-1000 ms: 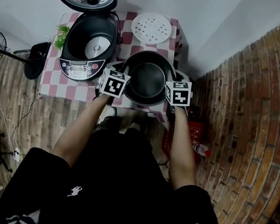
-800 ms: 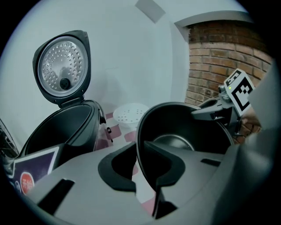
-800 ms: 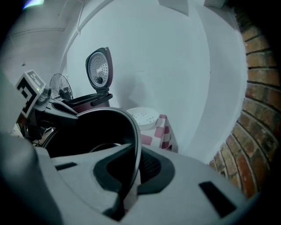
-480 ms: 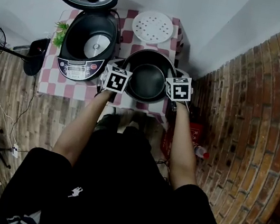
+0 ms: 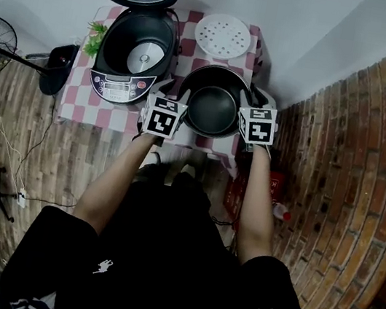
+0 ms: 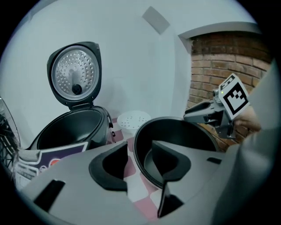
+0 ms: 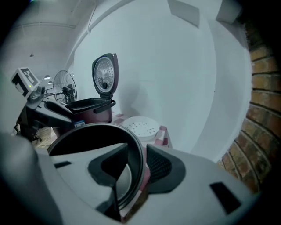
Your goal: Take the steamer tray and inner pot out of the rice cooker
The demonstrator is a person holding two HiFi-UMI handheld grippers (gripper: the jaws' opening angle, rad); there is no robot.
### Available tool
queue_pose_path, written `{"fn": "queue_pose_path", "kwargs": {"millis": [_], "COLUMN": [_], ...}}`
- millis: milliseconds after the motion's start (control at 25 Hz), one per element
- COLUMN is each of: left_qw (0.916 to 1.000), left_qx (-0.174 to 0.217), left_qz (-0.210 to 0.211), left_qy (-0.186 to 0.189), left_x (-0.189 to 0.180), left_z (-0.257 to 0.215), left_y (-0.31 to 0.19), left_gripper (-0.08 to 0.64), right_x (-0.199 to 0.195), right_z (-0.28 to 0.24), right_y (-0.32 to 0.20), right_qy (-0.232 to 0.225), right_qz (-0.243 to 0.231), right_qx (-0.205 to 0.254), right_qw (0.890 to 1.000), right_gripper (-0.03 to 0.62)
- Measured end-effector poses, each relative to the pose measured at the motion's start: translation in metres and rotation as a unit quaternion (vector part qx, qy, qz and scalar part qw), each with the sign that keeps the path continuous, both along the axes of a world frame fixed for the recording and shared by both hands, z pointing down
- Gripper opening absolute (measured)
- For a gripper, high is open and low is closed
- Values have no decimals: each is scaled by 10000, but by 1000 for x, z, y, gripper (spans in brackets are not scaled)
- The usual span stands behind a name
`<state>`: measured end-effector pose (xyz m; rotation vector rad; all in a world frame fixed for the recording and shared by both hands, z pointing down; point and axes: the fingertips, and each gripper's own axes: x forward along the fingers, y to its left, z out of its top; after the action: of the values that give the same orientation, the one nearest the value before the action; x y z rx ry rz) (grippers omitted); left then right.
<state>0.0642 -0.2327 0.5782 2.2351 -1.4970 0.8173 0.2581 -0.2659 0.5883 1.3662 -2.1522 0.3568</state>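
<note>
Two sets of jaws straddle the rim of the round black metal inner pot [image 5: 212, 108] at the checked table's [image 5: 76, 103] front right corner; the left gripper [image 6: 139, 151] and right gripper [image 7: 140, 160], clamped earlier, have just been opening, seemingly releasing it.

Checked table [image 5: 76, 103] bears rice cooker [image 5: 132, 58], steamer tray [image 5: 222, 35], inner pot [image 5: 211, 103]
</note>
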Motion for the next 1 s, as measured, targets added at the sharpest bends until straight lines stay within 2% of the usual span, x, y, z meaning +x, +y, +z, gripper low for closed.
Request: {"fn": "queue_pose_path", "kwargs": {"millis": [160,520,560,720,1000], "left_qw": [9989,9909,9900,9875,9831], "left_qx": [394,1260,1318,1452,1648], "left_qz": [75,-21,-41,-57,-76], "left_qy": [236,474,496,608,800], "left_x": [-6,-64,-72,-107,-172], "left_z": [-38,-98,-104,-118,-142], "left_y": [18,53,59,84,131], "left_gripper": [147,40,26,5,3], "right_x": [-15,-60,-68,-94,-152], "right_z": [-27,-80,-86,-106,-146], "right_y": [13,57,64,95,152], "right_qy": [-254,-1069,-1136,-1388,-1561], "right_qz": [32,87,94,158,25], "right_qx": [256,583,632,783,1225], "right_qw": [9993,9925,9915,9871,9801], "right_gripper": [115,114,110,2,2]}}
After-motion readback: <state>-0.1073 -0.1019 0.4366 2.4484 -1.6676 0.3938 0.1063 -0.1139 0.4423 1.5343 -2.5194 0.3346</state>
